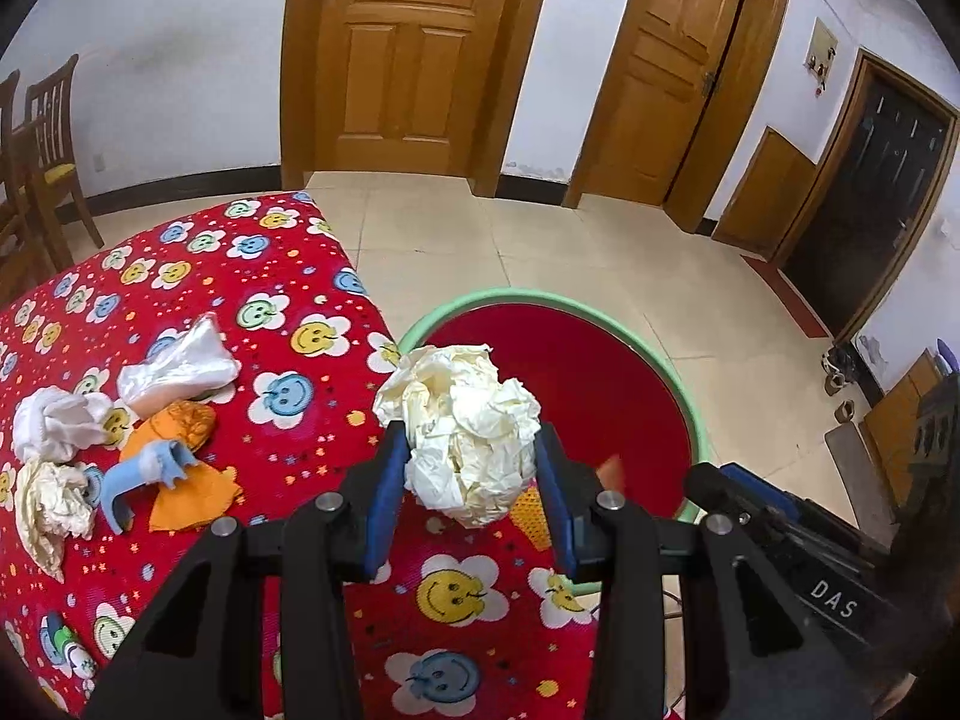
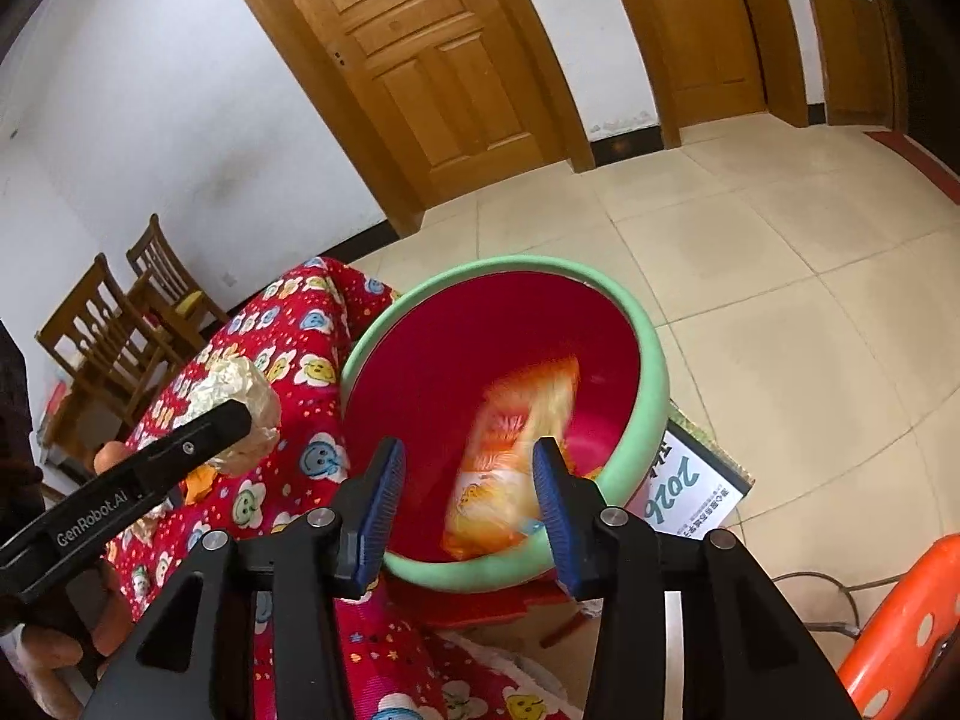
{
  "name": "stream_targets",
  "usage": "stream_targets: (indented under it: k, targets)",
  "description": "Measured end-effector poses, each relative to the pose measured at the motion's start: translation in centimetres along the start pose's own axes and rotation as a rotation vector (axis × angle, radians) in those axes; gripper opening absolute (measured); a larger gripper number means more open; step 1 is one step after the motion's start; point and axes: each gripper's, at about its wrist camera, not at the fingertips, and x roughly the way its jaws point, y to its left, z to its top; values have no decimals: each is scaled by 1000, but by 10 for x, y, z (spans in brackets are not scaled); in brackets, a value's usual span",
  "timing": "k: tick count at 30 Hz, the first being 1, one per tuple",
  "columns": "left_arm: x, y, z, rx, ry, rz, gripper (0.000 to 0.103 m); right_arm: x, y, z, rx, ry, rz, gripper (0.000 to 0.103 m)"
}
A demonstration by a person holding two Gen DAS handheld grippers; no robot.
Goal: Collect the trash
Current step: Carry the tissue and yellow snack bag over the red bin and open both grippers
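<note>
Left wrist view first: the left tongs point(image 1: 474, 468) are pinching one crumpled cream paper ball point(image 1: 462, 426), blue pads pressed on both its sides, and the ball hangs right at the seam between the desk point(image 1: 288, 432) and the bin point(image 1: 690, 414), its top already over the green rim. Out at nine o'clock from those tongs, six scraps lie on the red smiley cloth: a cream wad point(image 1: 51, 504), a white wad point(image 1: 57, 423), a blue plastic piece point(image 1: 141, 480) lying on an orange wrapper point(image 1: 192, 492), an orange peel point(image 1: 189, 423), and a clear plastic bag point(image 1: 180, 366) furthest out.

Over to the right wrist view: the right tongs point(image 2: 468, 492) stand spread, pads clear of everything. One orange snack packet point(image 2: 516, 462), motion-blurred, sits between them and just beyond, at twelve o'clock, inside the bin's red bowl; whether it rests on the bottom I cannot tell. One bin, then, green-rimmed, hard against the desk's edge. At nine o'clock the left tongs show again with the paper ball. Further back, two wooden chairs point(image 2: 120, 324) stand against the wall and two panelled doors point(image 2: 432, 60) beyond the tiled floor point(image 2: 780, 276).
</note>
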Motion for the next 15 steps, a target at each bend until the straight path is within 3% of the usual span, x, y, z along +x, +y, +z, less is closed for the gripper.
stream_targets:
  k: [13, 15]
  targets:
    - [19, -22, 5, 53, 4, -22, 42, -13, -13, 2, 41, -36, 4, 49]
    - [24, -24, 5, 52, 14, -14, 55, -13, -16, 2, 48, -35, 1, 49]
